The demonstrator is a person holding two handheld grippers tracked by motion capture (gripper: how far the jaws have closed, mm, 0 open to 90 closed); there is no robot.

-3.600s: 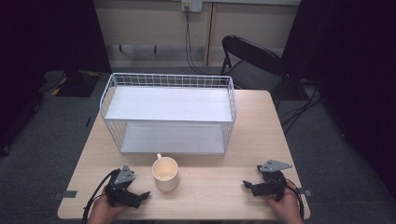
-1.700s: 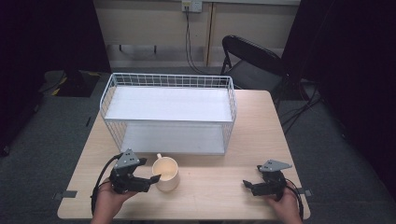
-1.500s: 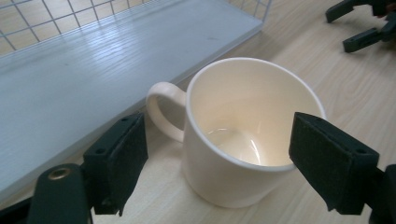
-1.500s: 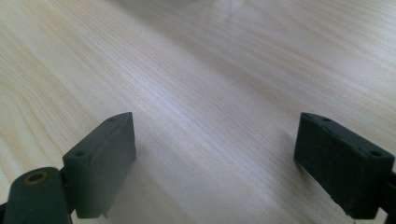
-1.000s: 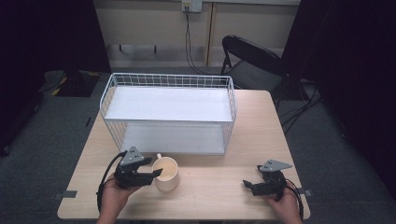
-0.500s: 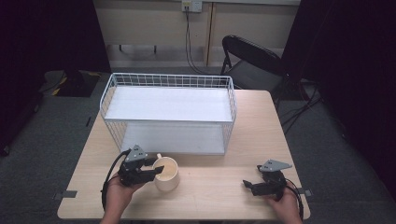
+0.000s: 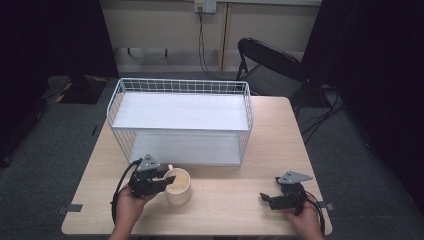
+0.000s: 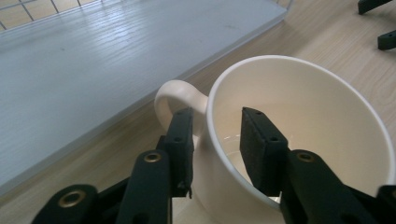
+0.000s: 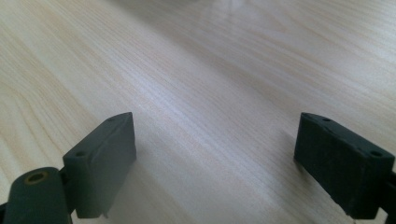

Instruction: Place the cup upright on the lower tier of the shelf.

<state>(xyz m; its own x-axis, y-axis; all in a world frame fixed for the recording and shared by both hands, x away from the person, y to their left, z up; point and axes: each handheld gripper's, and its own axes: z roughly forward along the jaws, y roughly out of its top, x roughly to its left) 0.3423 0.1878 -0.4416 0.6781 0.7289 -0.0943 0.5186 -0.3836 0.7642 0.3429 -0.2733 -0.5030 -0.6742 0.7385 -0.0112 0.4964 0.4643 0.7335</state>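
A cream mug (image 7: 180, 187) stands on the wooden table (image 7: 230, 210), in front of the wire rack. My left gripper (image 7: 168, 180) has come at it from the left and straddles its wall beside the handle (image 8: 175, 95). One finger (image 8: 182, 140) is outside by the handle and the other finger (image 8: 259, 144) is inside the mug (image 8: 308, 112). My left gripper's (image 8: 212, 128) jaws have just been closing, and a thin gap still shows at the wall. My right gripper (image 7: 264, 199) rests at the front right, open (image 9: 215, 154) over bare wood.
A white wire rack (image 7: 182, 112) with two shelves fills the middle and back of the table. Its lower shelf (image 8: 84, 60) lies just behind the mug. A black folding chair (image 7: 270, 65) stands behind the table's far right corner. Cables trail from both grippers.
My left gripper has slid a little right onto the mug's rim and its jaws have narrowed around the wall. The mug and the right gripper have stayed put.
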